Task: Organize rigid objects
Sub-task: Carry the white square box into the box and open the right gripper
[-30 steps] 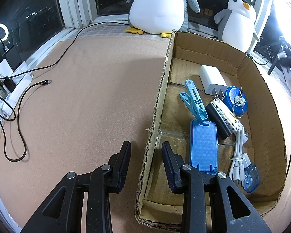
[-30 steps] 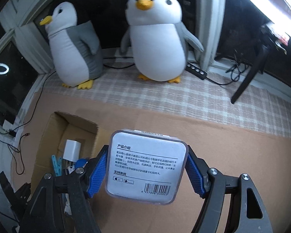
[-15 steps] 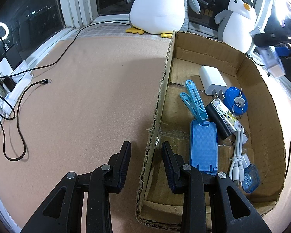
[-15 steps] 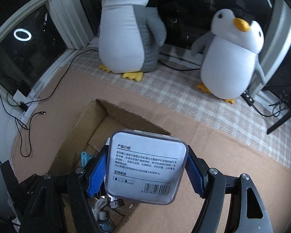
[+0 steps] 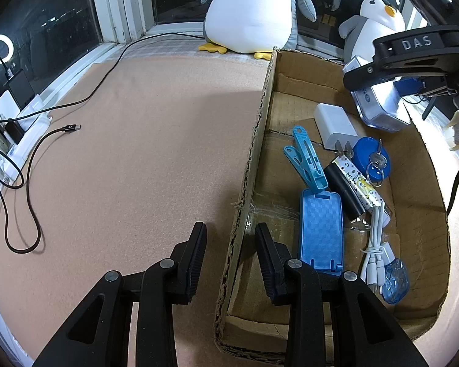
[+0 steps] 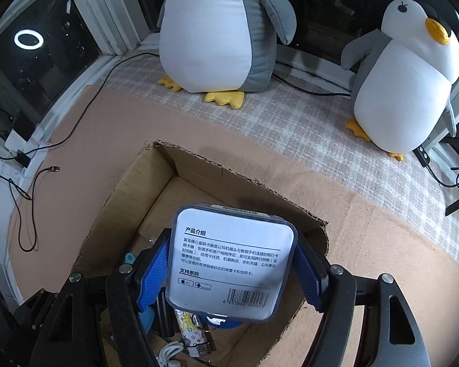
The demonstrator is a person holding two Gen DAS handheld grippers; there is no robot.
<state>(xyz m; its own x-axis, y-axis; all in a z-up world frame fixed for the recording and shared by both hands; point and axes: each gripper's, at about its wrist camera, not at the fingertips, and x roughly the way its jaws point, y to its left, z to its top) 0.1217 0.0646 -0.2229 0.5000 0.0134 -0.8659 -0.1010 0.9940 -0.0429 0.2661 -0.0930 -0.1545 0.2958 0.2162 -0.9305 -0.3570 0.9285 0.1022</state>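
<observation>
My right gripper (image 6: 231, 270) is shut on a clear plastic case with a white printed label (image 6: 231, 260), held above the open cardboard box (image 6: 180, 165). From the left wrist view the same case (image 5: 379, 104) hangs over the box's far right wall (image 5: 425, 153), under the right gripper's black body (image 5: 413, 58). My left gripper (image 5: 231, 253) is open and straddles the box's left wall (image 5: 254, 140), gripping nothing. Inside lie a white charger (image 5: 333, 122), blue clothespins (image 5: 306, 159), a blue phone stand (image 5: 321, 226), a black cylinder (image 5: 345, 186), a blue keyring disc (image 5: 370, 159) and a white cable (image 5: 376, 244).
Two plush penguins (image 6: 217, 30) (image 6: 404, 85) stand on the checked cloth by the window. A black cable (image 5: 30, 183) loops over the tan mat (image 5: 137, 153) at left, near a power strip (image 5: 12, 113). A small blue transparent object (image 5: 396, 281) lies in the box's near right corner.
The right gripper has carried the case leftwards and over the box; it now shows in the left wrist view above the far right wall. The left gripper has stayed put.
</observation>
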